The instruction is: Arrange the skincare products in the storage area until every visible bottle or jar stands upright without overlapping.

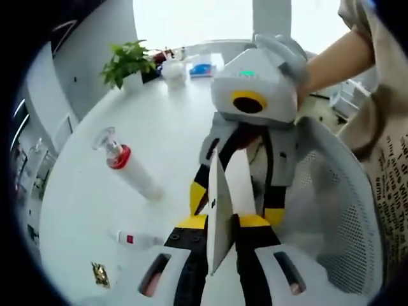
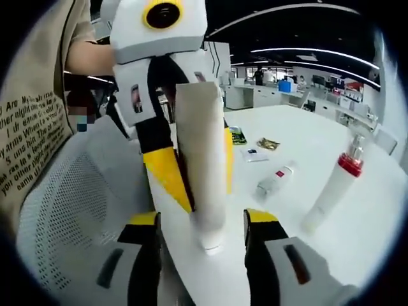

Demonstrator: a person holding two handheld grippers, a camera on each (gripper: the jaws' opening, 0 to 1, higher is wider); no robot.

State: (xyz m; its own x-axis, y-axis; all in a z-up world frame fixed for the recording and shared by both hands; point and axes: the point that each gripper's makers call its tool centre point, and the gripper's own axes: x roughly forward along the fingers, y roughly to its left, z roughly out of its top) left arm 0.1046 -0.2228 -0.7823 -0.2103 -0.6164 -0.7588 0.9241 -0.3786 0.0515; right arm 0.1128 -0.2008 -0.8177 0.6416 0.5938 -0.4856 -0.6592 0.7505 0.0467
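Between the two grippers, over the basket (image 1: 344, 210) rim, a white tube (image 1: 220, 217) hangs with its long axis upright, cap end down. The left gripper (image 1: 223, 248) is clamped on its flat end; the right gripper (image 2: 201, 236) stands apart around the cap, nearer the table (image 2: 319, 255). Well aside lie a pump bottle (image 2: 331, 188) and small tube (image 2: 274, 180), both on their sides.
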